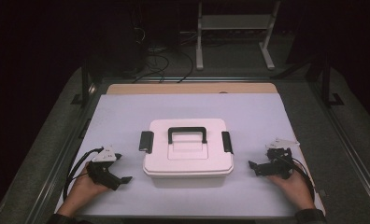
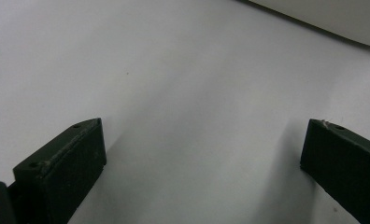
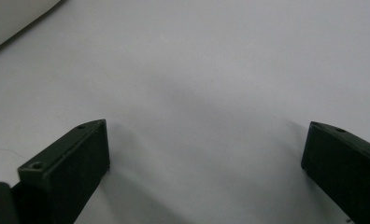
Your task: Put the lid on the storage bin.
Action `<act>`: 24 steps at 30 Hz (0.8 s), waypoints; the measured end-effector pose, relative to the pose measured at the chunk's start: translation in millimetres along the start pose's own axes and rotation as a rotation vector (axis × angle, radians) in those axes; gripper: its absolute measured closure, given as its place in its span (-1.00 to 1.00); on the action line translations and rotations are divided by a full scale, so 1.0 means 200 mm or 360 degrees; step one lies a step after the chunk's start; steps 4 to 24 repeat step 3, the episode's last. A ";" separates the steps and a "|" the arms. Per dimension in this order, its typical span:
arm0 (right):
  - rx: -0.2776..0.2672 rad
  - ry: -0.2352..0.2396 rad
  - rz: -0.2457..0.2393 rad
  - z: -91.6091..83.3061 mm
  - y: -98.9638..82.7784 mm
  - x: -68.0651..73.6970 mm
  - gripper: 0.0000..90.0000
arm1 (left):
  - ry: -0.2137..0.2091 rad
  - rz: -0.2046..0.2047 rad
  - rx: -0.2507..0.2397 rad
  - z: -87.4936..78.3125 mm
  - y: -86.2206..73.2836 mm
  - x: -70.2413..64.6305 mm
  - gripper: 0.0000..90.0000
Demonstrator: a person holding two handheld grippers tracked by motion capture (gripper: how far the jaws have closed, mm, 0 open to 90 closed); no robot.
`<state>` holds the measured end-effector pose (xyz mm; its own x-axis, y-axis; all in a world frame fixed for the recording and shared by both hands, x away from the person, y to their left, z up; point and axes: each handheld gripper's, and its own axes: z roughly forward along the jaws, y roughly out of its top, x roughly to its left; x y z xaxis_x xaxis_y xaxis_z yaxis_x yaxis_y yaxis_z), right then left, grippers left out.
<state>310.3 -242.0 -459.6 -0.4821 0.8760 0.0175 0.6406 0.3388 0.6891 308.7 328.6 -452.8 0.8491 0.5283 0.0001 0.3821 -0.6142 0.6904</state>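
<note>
I am resting my left gripper (image 1: 120,168) on the white table (image 1: 122,116), left of the box, its fingers (image 2: 61,168) spread wide and holding nothing, so the side latch (image 1: 146,141) is within reach. The white storage box (image 1: 188,151) is sitting at the table's centre with its lid on, black handle (image 1: 187,134) lying flat. I am keeping my right gripper (image 1: 258,168) just right of it, fingers (image 3: 66,172) likewise apart and empty, facing the opposite latch (image 1: 227,142).

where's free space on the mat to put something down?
Widest bare patch: behind the box, up to the mat's far edge. Bare strips also run along both side edges. Tight spots: between the box and the left claw, and between the box and the right claw.
</note>
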 end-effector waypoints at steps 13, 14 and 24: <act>0.0000 -0.0001 -0.0002 0.00 0.00 0.00 -0.99 | 0.0001 -0.0001 -0.0001 0.00 0.00 0.00 -1.00; 0.0000 -0.0001 -0.0002 0.00 0.00 0.00 -0.99 | 0.0001 -0.0001 -0.0001 0.00 0.00 0.00 -1.00; 0.0000 -0.0001 -0.0002 0.00 0.00 0.00 -0.99 | 0.0001 -0.0001 -0.0001 0.00 0.00 0.00 -1.00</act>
